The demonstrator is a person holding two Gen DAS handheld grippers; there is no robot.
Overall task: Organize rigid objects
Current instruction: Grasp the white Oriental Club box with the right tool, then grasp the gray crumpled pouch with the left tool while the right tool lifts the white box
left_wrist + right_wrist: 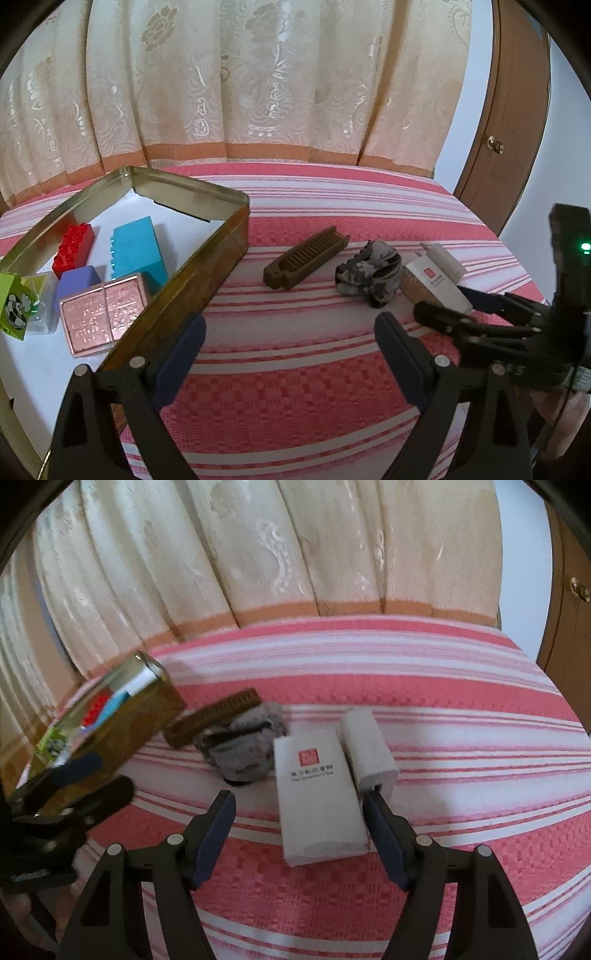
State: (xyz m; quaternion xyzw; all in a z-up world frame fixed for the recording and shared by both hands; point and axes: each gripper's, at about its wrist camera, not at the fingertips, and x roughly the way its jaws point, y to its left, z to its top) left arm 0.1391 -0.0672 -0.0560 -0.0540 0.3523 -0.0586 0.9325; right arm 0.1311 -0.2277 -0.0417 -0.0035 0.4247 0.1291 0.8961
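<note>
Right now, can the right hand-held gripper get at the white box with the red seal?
Probably yes: the right hand-held gripper is open, and the white box already lies between its fingers, nothing blocking.

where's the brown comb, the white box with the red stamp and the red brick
brown comb (pixel 306 257): left wrist view, middle of its teeth
white box (pixel 317 794): right wrist view, top face below the red stamp
red brick (pixel 74 245): left wrist view, studded top

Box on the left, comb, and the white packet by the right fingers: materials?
Box: looks like sheet metal, gold-toned; shiny mirror-like inner walls, thin rolled rim.
Comb: brown, matte; probably wood or plastic, cannot tell which.
White packet: looks like paper or card wrap, matte, with a printed red seal.
</note>
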